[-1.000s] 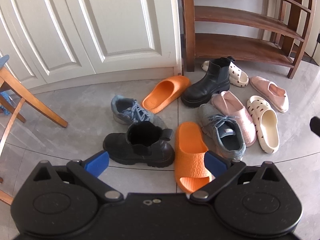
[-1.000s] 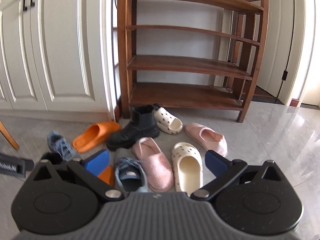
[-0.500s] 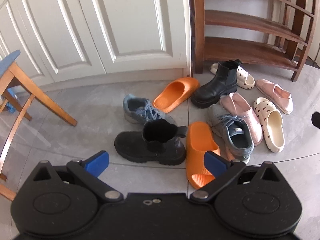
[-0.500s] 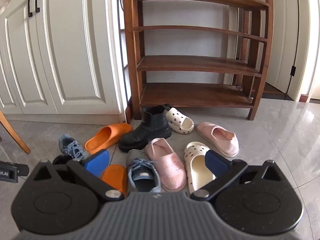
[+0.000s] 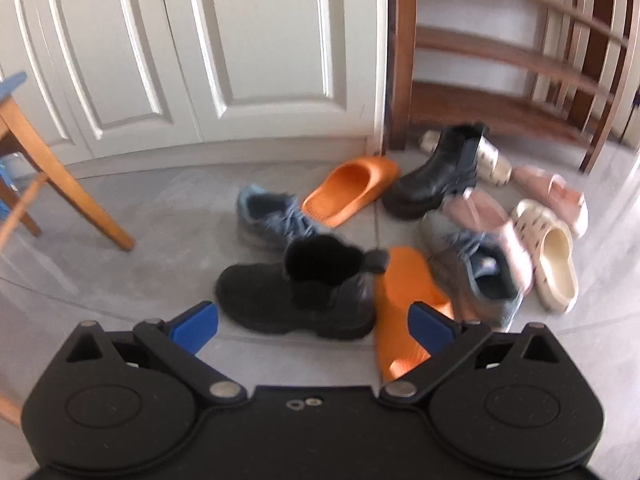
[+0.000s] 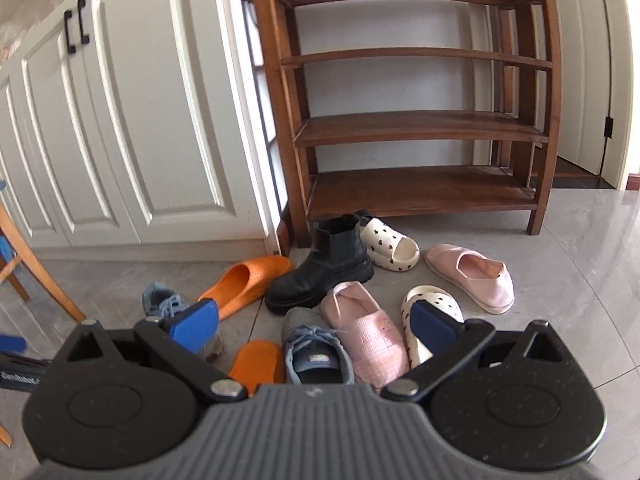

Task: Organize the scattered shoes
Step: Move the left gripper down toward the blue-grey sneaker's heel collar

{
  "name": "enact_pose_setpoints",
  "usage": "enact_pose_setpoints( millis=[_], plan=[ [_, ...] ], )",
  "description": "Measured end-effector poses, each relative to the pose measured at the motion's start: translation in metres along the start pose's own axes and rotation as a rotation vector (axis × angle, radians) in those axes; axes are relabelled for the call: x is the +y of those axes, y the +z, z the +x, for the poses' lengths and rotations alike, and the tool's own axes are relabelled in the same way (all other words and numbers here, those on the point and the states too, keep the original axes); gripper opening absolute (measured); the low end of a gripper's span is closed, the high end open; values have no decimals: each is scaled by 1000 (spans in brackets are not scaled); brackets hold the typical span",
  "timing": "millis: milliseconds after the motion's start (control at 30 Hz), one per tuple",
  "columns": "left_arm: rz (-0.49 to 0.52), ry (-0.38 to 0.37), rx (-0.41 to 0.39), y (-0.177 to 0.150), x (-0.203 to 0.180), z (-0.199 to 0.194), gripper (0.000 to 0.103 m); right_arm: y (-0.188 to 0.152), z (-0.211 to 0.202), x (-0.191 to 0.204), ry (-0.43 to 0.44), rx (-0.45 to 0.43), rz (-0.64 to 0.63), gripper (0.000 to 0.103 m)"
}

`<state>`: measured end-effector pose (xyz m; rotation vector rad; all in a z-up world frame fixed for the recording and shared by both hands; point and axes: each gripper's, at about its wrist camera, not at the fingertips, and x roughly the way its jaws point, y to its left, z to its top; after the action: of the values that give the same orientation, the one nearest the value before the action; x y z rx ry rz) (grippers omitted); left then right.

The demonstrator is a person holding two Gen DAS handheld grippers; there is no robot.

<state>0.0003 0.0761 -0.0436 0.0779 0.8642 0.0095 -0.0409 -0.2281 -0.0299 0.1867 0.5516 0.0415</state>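
Ten, counting every shoe on the floor [image 5: 160, 220]. Lying in a messy bunch in the middle and right of the left view, just in front of the shoe rack [image 6: 420, 188], with none sitting on its shelves. Coming in twos but lying mixed up: near boot [image 5: 296, 292] at the bottom middle, far boot [image 5: 436, 176] up by the foot of the rack, well apart.

Worrying about a few things. Possibly tipping the near boot over by pinching only its soft top. Possibly bumping the near orange slipper [image 5: 404, 300], lying right against the boot's heel, and pushing it away. Possibly picking two shoes that are not a pair, with the pink slipper [image 6: 368, 332], the gray-blue sneaker [image 6: 316, 356] and the cream clog [image 6: 390, 246] crowding each other. Possibly missing a grab, with the left view looking blurry.

Left claw [image 5: 312, 318]: gaping wide and holding nothing, hanging at the bottom of its view, with the near boot showing between the two blue pads and a little past them. Right claw [image 6: 316, 320]: also gaping wide and holding nothing, with the gray-blue sneaker and the pink slipper showing between its pads, low in the middle.
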Motion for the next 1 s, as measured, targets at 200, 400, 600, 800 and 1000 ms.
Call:
enact_pose_setpoints(
  millis=[200, 400, 600, 800, 1000],
  plan=[
    [124, 36, -13, 25, 19, 42, 102, -4, 9, 6, -43, -10, -69, 103],
    [232, 39, -13, 52, 42, 90, 101, -3, 25, 17, -60, 24, -98, 103],
    [302, 35, 29, 79, 71, 154, 101, 8, 52, 37, -42, 59, -101, 103],
    [327, -87, 52, 97, 100, 210, 101, 1, 86, 73, -46, 149, -91, 103],
    [386, -146, 85, 111, 110, 265, 100, -14, 113, 108, -42, 189, -110, 103]
  ],
)
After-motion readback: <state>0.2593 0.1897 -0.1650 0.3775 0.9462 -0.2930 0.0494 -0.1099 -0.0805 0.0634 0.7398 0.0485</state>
